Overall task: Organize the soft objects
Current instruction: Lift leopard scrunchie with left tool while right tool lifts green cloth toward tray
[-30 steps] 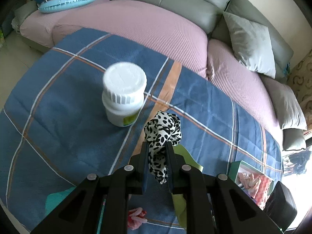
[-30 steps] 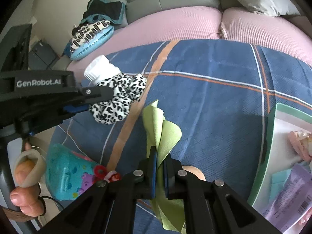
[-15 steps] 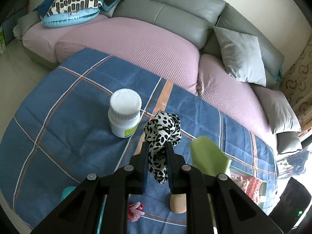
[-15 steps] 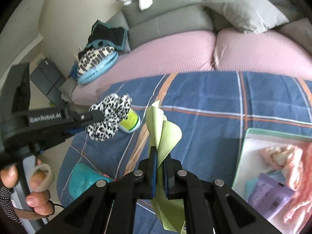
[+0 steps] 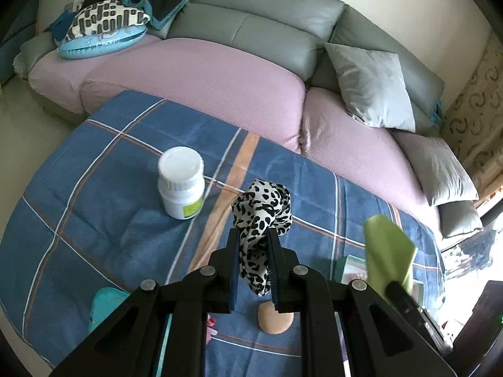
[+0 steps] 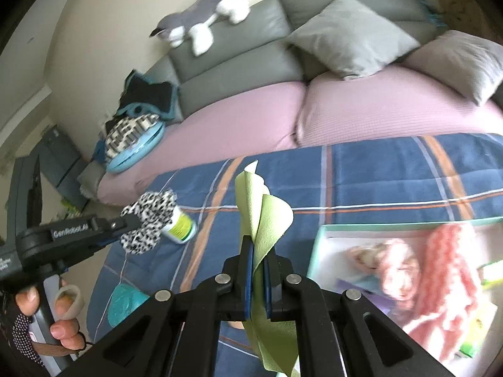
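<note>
Scrunchie [image 5: 261, 216] clamped in left gripper [image 6: 125, 223], whose arm reads "GenRobot.AI".

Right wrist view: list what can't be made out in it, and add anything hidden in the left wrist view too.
- Right wrist view: contents of the tray are motion-blurred; only pink shapes show.
- Right wrist view: the white bottle is mostly behind the leopard scrunchie.
- Left wrist view: the teal object and tan piece are partly covered by the left hand-held gripper.
- Left wrist view: the green cloth hides the right hand-held gripper's fingertips.
</note>
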